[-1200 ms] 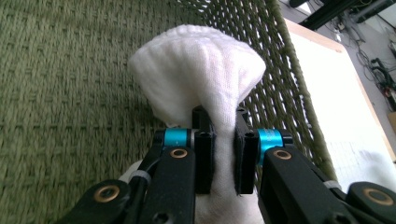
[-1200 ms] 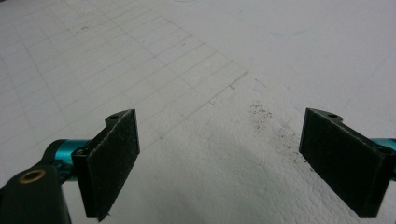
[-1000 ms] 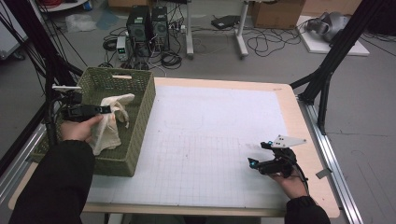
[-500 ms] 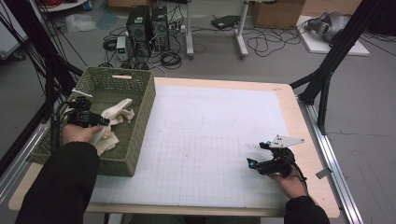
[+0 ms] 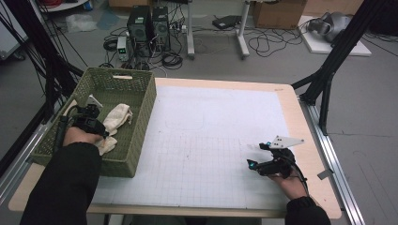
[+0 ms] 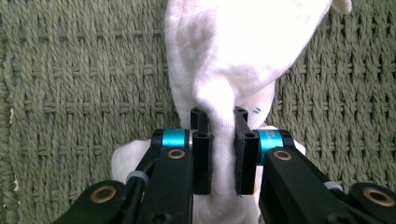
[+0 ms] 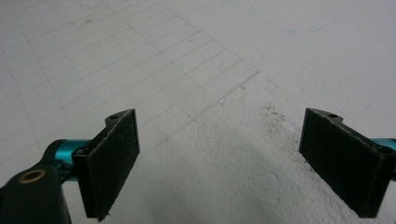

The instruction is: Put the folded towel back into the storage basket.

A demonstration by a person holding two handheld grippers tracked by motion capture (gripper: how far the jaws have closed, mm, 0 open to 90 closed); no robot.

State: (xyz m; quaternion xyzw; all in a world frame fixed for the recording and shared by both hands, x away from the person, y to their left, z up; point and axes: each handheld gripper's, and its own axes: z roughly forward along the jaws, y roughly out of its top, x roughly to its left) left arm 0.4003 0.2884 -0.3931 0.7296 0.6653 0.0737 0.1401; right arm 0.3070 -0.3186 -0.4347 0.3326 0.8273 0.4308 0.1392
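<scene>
Cables and computer towers clutter the floor behind the bench [image 5: 300, 122], where the left tool [image 6: 219, 154] pinches a white cloth [image 6: 233, 56] inside the green basket [image 5: 141, 117], seemingly to lift it, while the right tool [image 7: 233, 163] waits agape.

One green woven basket [image 5: 141, 117] at the table's left edge, with one white cloth [image 5: 117, 117] inside it; two hand-held grippers, the left gripper [image 5: 96, 123] over the basket and the right gripper [image 5: 256, 164] near the table's front right corner; one white gridded mat [image 5: 211, 140] covering the table [image 5: 300, 117]; on the floor beyond the far edge, two black computer towers [image 5: 150, 23], one cardboard box [image 5: 277, 14] and a tangle of cables too dense to count
</scene>
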